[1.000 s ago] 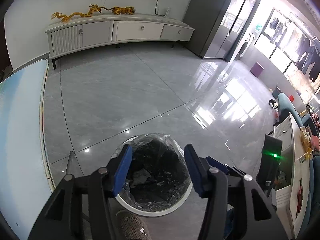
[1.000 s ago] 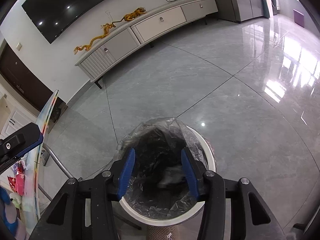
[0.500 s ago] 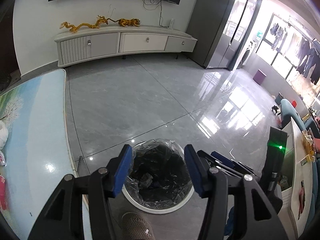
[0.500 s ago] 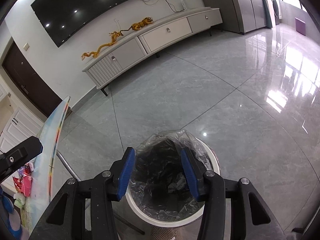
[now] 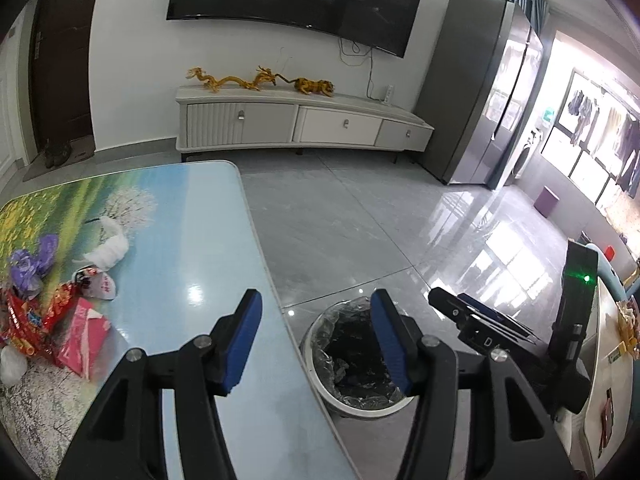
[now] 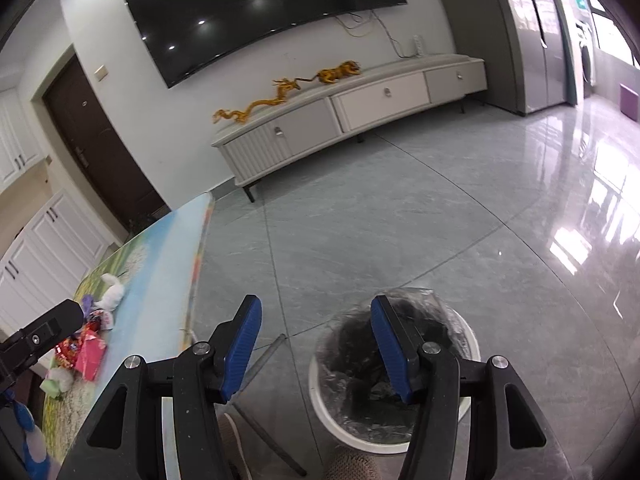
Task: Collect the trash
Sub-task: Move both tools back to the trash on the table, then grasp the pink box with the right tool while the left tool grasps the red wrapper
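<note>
both my tools are empty. the left gripper (image 5: 316, 340) stands parted with nothing between its pads, hanging over the table (image 5: 192, 240) edge. the right gripper (image 6: 316, 346) has just been opening its jaws, and nothing sits between them either. the bin (image 5: 352, 364) stands on the floor just beside the table, its bag holding some crumpled bits, so part of the job looks done. plenty is left: a white wad (image 5: 110, 246), a purple wrapper (image 5: 34, 260), a red wrapper (image 5: 36, 320) and a pink packet (image 5: 82, 338) lie clustered near the table's far-left side. i'd judge the next step is reaching back there.
</note>
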